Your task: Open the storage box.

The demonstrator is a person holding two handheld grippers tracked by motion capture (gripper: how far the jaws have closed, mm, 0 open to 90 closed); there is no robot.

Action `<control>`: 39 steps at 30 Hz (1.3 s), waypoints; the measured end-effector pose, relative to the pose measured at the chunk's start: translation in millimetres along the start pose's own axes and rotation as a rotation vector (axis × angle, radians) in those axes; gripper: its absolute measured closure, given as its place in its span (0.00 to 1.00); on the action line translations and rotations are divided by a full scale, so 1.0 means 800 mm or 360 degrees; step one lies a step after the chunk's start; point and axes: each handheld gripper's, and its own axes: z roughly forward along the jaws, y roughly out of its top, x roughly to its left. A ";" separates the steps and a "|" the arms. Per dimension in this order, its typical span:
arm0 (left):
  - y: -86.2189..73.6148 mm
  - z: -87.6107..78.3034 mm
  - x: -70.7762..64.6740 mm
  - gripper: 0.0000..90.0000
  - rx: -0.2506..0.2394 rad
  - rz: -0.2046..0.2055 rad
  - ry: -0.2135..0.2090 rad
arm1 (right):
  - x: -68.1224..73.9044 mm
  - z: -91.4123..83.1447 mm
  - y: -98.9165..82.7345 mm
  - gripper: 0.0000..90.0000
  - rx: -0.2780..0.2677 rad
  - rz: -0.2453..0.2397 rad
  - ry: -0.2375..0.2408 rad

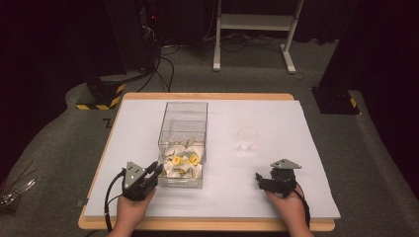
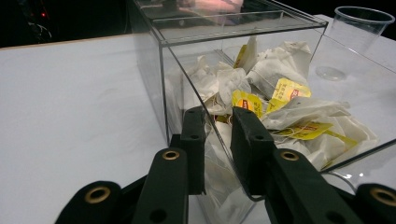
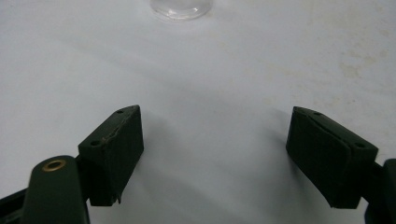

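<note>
Plainly, the left claw pinches the near left wall of the clear box, its jaws drawn close with the thin acrylic panel between them, one jaw outside the box and one inside above the heap of tea bags. The box stands near the middle of the white tabletop in the high view, with the bags piled in its near end. The right claw rests low over bare tabletop at the near right, jaws spread wide and holding nothing, with the clear plastic cup a little beyond it, well apart from the box. The main risk, as I judge it, lies in that grip on a smooth, rigid wall: a pull to one side could tip or skid the whole box, spilling bags over the rim, and a slip of the pads could let the box jerk free. If the aim is a tea bag, the inner jaw sits against the wall rather than around a bag, so it could come away empty or drag strings and tags out in a tangle. The light cup could also topple if the right claw nudges it carelessly.
</note>
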 end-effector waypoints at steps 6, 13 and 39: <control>-0.003 -0.007 -0.004 0.84 0.0002 -0.0008 0.0000 | 0.000 0.000 0.000 0.21 0.0000 0.0000 0.0000; -0.007 -0.016 -0.007 0.84 0.0010 0.0005 -0.0005 | 0.000 0.000 0.000 0.21 0.0000 -0.0001 0.0000; -0.004 -0.028 -0.006 0.66 -0.0054 0.0059 -0.0022 | 0.000 0.000 0.000 0.21 0.0000 0.0000 0.0000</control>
